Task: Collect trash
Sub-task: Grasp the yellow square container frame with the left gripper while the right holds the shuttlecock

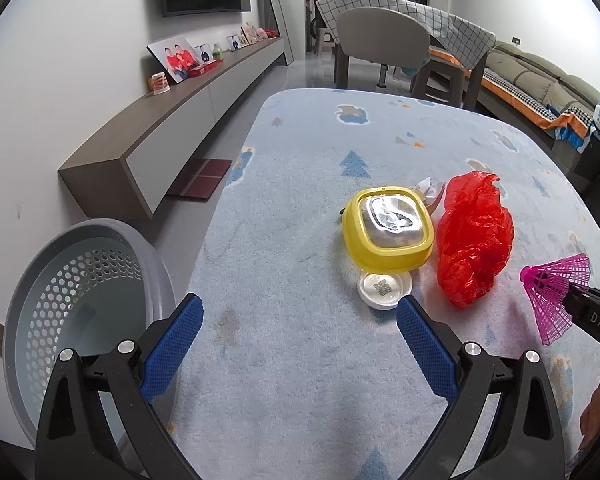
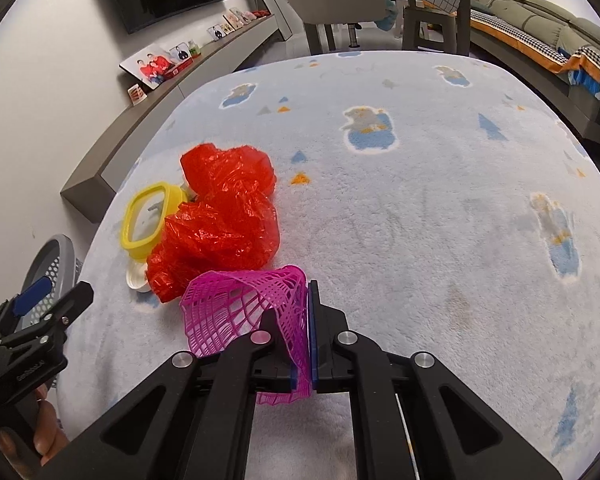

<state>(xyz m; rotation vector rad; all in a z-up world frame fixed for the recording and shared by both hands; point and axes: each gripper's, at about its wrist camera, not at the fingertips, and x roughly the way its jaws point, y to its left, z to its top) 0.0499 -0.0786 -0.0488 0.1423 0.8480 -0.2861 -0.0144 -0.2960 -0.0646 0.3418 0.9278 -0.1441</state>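
On the pale blue rug lie a crumpled red plastic bag [image 1: 474, 236], a yellow square container [image 1: 388, 228], a white round lid [image 1: 384, 290] and crumpled white paper [image 1: 430, 190]. My left gripper [image 1: 300, 316] is open and empty, just short of the lid. My right gripper [image 2: 306, 312] is shut on a pink plastic shuttlecock [image 2: 244, 308], held above the rug right of the bag; it also shows in the left wrist view [image 1: 556, 296]. The bag [image 2: 220, 220] and container [image 2: 146, 220] show in the right wrist view.
A grey perforated basket [image 1: 88, 312] stands on the floor left of the rug. A low wall cabinet [image 1: 172, 132] runs along the left. A dining table and chair [image 1: 380, 48] stand behind the rug, a sofa [image 1: 548, 88] at the right.
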